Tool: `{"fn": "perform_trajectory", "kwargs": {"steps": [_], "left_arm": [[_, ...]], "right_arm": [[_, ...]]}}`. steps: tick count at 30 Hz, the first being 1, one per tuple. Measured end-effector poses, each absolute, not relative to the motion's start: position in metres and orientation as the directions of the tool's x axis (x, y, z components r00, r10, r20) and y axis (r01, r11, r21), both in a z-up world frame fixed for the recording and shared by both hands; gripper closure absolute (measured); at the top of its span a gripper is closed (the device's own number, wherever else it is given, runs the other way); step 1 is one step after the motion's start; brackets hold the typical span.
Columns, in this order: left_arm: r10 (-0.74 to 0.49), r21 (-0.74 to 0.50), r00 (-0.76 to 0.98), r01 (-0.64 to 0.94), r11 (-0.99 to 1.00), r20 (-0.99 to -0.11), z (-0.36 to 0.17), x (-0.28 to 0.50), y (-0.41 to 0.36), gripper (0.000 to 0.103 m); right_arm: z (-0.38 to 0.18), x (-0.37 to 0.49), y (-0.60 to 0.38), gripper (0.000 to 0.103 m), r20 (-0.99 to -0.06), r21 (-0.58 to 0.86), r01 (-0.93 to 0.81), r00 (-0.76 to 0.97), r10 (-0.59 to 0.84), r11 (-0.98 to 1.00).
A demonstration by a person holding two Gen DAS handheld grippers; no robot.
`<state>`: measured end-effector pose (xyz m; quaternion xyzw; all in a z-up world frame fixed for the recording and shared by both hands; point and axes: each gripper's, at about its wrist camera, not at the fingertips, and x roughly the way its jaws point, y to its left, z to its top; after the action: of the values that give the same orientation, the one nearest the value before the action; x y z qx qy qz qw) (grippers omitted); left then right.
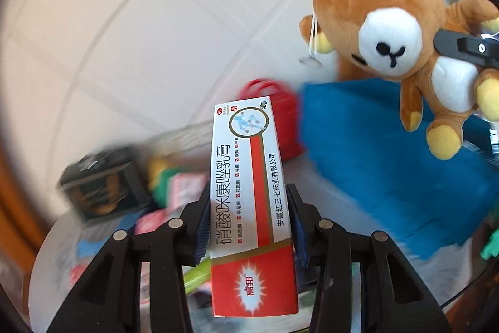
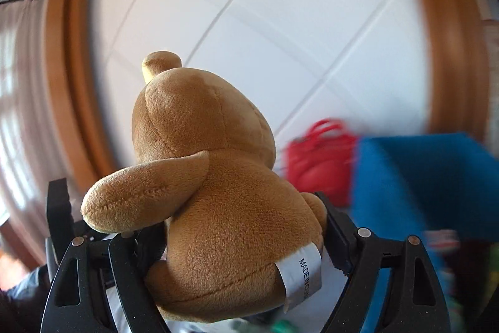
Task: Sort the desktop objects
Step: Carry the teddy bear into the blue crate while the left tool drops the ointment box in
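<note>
While left tongs (image 1: pixel 248 227) clamp ointment box (image 1: pixel 249 192), long axis points forward.

White tiled wall (image 2: pixel 280 21), brown wooden frame (image 2: pixel 65 83), curtained bright window (image 2: pixel 15 89)

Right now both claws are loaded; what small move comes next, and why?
Probably carry the plush bear in the right claw toward the blue bin: it hangs in the air, and the bin sits close ahead-right.

Brown plush bear (image 1: pixel 389 11), red-and-white carton (image 1: pixel 249 192), blue box (image 1: pixel 389 164).
</note>
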<state>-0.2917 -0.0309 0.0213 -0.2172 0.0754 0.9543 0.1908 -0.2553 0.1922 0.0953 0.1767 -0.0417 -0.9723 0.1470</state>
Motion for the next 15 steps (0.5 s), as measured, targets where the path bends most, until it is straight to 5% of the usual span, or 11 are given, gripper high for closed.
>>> {"fn": "perform_trajectory", "kwargs": {"steps": [5,13,15], "left_arm": [[0.487,0.067,-0.777,-0.554,-0.830,-0.399,0.060,-0.276,0.081,0.061],[0.588,0.082,-0.732,-0.648,-0.758,-0.345,0.097,-0.269,0.232,0.060],[0.575,0.101,-0.742,-0.638,-0.763,-0.345,0.102,-0.272,0.260,0.055]], "right_arm": [[0.118,-0.193,0.290,0.019,-0.248,0.183,0.090,-0.959,-0.135,-0.979],[0.120,-0.170,0.427,0.017,-0.290,0.221,-0.115,-0.956,0.047,-0.968],[0.121,-0.171,0.451,0.008,-0.296,0.243,-0.137,-0.953,0.061,-0.960]]}}
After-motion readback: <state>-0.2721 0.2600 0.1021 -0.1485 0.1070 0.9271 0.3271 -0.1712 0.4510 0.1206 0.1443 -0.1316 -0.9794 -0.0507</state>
